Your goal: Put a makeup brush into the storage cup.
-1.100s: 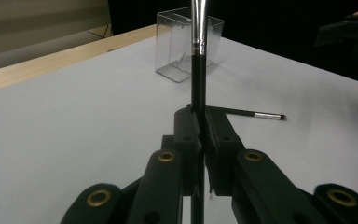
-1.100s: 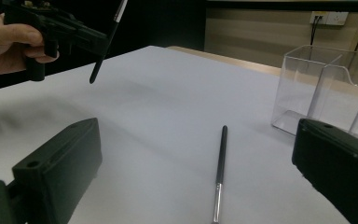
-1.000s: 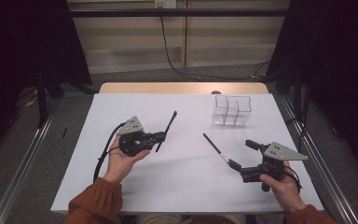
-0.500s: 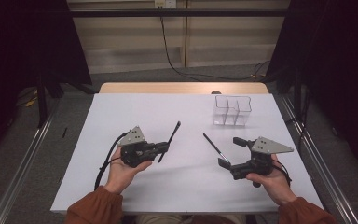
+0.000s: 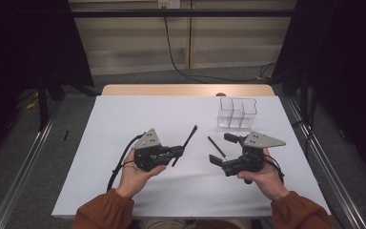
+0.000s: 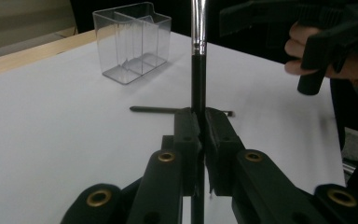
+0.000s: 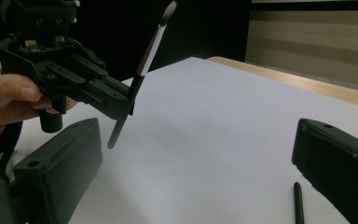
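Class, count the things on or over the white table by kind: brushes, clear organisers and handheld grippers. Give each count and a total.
Brushes: 2, one held, one lying
Clear organiser: 1
Grippers: 2, left gripper, right gripper
Total: 5

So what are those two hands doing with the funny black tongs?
A person at a white table holds tongs in each hand. The left tongs are shut on a thin black brush, which sticks up at a slant above the table. The right tongs are open, with a second black stick lying flat on the table between their jaws, not gripped. A clear plastic holder with compartments stands farther back, and nothing can be seen in it.
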Demonstrator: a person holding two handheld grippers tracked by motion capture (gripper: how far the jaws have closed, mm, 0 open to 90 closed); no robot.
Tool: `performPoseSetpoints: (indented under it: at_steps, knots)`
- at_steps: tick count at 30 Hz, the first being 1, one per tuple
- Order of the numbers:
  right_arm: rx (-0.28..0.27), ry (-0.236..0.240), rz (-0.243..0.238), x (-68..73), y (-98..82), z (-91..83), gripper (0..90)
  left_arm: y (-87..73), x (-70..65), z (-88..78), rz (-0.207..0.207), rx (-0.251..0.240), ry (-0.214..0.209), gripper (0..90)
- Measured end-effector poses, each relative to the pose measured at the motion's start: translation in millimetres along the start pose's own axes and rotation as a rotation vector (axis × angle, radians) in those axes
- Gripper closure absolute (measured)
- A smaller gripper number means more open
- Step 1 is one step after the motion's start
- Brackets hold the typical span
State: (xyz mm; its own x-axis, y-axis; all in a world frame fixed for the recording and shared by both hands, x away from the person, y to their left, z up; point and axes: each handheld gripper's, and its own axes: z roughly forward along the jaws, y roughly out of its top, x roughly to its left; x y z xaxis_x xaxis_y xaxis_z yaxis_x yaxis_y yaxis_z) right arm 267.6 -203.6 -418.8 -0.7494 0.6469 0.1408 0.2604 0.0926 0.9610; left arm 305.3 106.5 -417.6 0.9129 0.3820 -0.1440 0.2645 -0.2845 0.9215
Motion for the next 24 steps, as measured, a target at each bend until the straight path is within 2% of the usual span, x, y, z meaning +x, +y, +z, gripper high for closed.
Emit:
performPoseSetpoints:
  at_steps: [3,7,12,17,21,24]
  knots:
    - [-0.003,0.014,-0.001,3.1,2.3,4.3,1.0,-2.0,-1.3,3.6,-0.011,-0.010,-0.004,84.4]
    - [-0.016,0.038,0.001,4.5,8.1,10.5,6.1,-3.9,-2.9,8.0,-0.010,-0.011,-0.009,84.4]
    - [-0.039,0.066,-0.002,7.3,13.3,21.4,19.5,-5.5,-3.1,12.6,-0.020,-0.022,-0.021,84.4]
    - [-0.008,0.105,0.003,9.0,15.9,32.3,29.7,-5.2,-3.4,13.3,-0.022,-0.029,-0.022,84.4]
    - [0.019,0.118,-0.021,8.8,15.9,40.6,39.2,-6.6,-5.0,15.0,-0.021,-0.029,-0.023,84.4]
    - [0.013,0.128,-0.029,8.8,14.8,44.4,45.5,-8.8,-7.2,17.6,-0.016,-0.015,-0.022,84.4]
